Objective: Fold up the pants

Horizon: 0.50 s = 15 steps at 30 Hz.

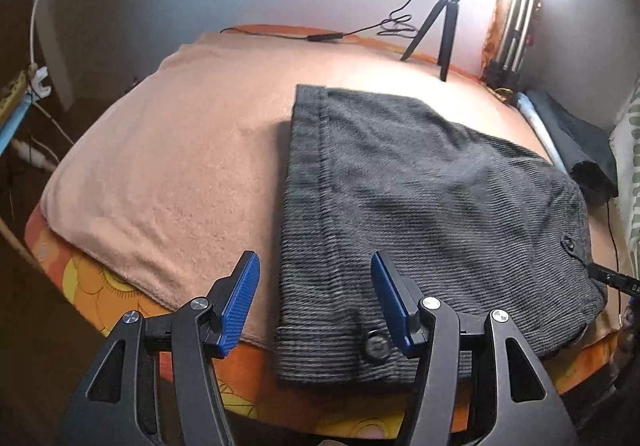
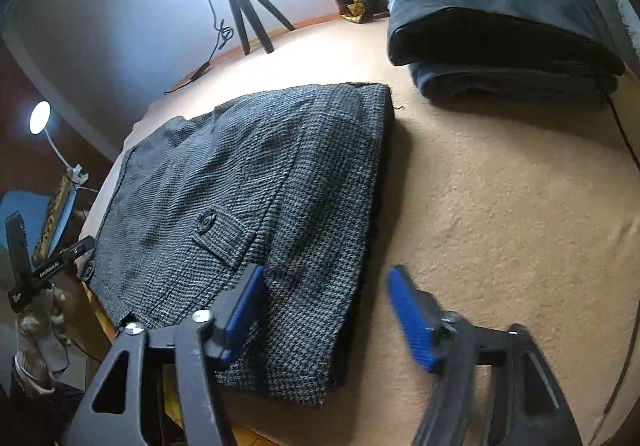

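The pants (image 1: 420, 214) lie on the blanket (image 1: 168, 166) as a compact grey rectangle, several layers thick at the right edge, so the folding looks almost done. Left gripper (image 1: 316, 298) hovers over the near corner, fingers apart, holding nothing. Right gripper (image 2: 326, 310) is likewise spread wide and empty by the thick edge. Perhaps one last fold or smoothing remains, though motion blur makes that hard to judge

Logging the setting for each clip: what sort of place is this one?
Probably a room at home set up for recording: a blanket-covered bed or table holding grey pants, a small tripod under a bright light, and folded dark clothes stacked nearby.
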Motion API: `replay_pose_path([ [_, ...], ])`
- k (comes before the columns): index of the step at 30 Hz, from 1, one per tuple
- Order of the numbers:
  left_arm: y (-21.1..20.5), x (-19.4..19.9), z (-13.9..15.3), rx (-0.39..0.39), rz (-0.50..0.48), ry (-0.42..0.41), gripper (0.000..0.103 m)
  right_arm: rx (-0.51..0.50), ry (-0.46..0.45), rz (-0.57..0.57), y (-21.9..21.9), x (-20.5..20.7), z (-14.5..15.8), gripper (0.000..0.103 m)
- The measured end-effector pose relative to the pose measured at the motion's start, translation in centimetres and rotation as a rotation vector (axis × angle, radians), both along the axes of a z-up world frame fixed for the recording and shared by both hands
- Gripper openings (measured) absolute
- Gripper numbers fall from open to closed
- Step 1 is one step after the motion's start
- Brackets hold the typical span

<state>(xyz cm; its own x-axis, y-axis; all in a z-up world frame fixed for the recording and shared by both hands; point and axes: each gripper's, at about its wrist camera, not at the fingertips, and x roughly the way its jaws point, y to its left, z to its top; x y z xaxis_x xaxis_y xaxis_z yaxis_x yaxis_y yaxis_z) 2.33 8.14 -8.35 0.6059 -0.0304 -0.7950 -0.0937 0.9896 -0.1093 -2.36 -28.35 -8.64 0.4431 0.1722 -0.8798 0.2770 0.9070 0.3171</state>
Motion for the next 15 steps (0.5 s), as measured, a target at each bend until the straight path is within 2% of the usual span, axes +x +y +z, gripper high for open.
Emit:
replay_pose_path([
  [1,-0.6,0.0,0.4,-0.001,-0.012,-0.011,0.057,0.038,0.000,0.013,-0.1,0.0,-0.2,0.038],
  [3,-1.7,-0.1,1.0,-0.007,-0.041,-0.027,0.057,0.065,0.001,-0.003,-0.1,0.0,-0.3,0.034],
  [5,-3.7,-0.1,1.7,-0.002,-0.091,-0.049,0.057,0.092,-0.003,-0.018,-0.5,0.1,-0.2,0.023],
  [8,-6.9,0.0,2.3,0.015,-0.176,-0.065,0.057,0.184,-0.027,-0.072,-1.8,-0.1,-0.2,0.014],
  [10,-8.9,0.5,2.4,0.027,-0.222,-0.064,0.057,0.238,-0.042,-0.099,-2.4,-0.3,-0.3,0.012],
  [13,-11.1,1.8,2.5,0.064,-0.264,-0.066,0.057,0.244,-0.052,-0.104,-2.4,-0.5,-0.4,0.012],
  [15,-12.1,3.1,2.6,0.094,-0.279,-0.075,0.057,0.235,-0.053,-0.103,-2.2,-0.7,-0.4,0.020],
])
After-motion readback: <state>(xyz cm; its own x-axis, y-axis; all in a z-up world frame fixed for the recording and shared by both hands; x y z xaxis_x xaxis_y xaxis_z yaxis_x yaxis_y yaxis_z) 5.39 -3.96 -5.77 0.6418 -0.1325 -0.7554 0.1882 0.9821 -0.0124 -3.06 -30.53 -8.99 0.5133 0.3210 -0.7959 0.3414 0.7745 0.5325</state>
